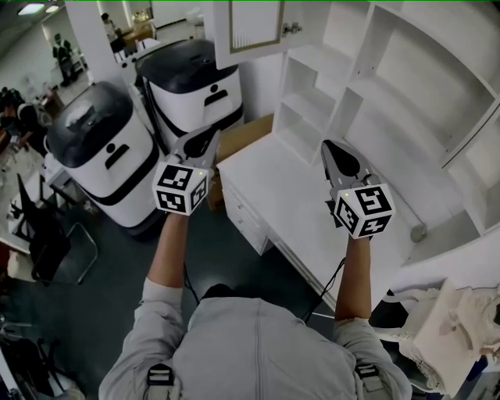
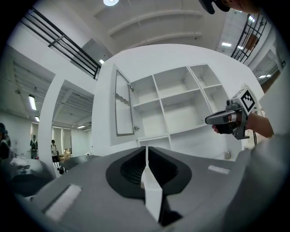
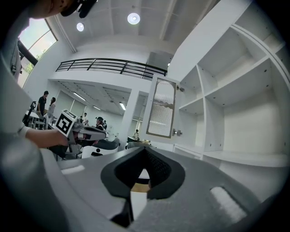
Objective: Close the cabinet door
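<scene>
A large open-plan lab hall is indicated by a mezzanine railing [image 3: 113, 67], white machines [image 1: 109, 160] and people [image 1: 61, 53] far left.

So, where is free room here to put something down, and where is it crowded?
Free: the white desk top, and the shelf compartments above it, right of the open cabinet door. Crowded: the floor at left, with two white machines and a cardboard box.

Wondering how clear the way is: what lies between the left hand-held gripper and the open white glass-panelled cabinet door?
Nothing: the left gripper view shows only open air between the left hand-held gripper and the white-framed ribbed-glass cabinet door.
</scene>
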Tool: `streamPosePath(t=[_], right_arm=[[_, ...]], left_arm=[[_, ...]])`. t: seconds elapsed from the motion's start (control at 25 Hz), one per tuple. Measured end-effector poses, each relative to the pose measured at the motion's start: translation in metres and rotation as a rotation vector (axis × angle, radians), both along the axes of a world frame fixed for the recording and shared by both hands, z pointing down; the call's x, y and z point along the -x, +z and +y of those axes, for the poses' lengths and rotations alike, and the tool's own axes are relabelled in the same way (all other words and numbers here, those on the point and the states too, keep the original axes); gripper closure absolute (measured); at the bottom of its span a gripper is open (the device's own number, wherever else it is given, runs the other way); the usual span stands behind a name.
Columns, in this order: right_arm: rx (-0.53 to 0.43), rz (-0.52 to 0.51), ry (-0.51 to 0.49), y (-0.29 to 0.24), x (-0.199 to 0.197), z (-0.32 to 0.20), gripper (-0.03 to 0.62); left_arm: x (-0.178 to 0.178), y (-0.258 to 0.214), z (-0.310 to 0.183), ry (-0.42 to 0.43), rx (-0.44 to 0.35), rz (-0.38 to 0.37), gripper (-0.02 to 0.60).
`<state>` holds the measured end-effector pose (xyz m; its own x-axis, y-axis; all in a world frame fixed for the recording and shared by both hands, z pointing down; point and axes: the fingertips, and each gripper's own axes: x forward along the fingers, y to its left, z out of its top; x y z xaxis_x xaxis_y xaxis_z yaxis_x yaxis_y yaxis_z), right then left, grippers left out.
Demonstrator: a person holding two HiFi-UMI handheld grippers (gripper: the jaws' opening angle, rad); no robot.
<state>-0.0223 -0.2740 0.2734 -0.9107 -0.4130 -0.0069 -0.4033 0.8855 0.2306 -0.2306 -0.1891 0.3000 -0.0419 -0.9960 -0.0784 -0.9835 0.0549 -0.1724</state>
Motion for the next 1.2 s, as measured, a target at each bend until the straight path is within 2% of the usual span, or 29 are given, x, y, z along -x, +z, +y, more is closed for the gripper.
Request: streamPosePath(t=[0.16, 0.4, 0.64, 0.8, 1.2], right_arm=[[0.015, 0.004, 0.01, 0.005, 0.015, -0.019, 0.592], [0.02, 0.014, 0.047, 0.009, 0.048, -0.044, 0.592], [0.023, 0.016, 0.12, 0.004, 0.074, -0.063, 0.592], [0.028, 0.018, 0.172, 0.003, 0.086, -0.075, 0.592], [0.048, -0.002, 0.284, 0.002, 0.109, -0.092, 0.592]], left_arm=[[0.024, 0.001, -0.02, -0.012, 0.001, 0.019, 0.523], [0.07, -0.008, -0.061, 0.015, -0.007, 0.022, 0.502], [0.113, -0.021, -0.108, 0.048, -0.013, 0.021, 0.456], [0.138, -0.025, -0.137, 0.069, -0.015, 0.023, 0.451], [0.17, -0.026, -0.189, 0.152, -0.013, 0.008, 0.439]])
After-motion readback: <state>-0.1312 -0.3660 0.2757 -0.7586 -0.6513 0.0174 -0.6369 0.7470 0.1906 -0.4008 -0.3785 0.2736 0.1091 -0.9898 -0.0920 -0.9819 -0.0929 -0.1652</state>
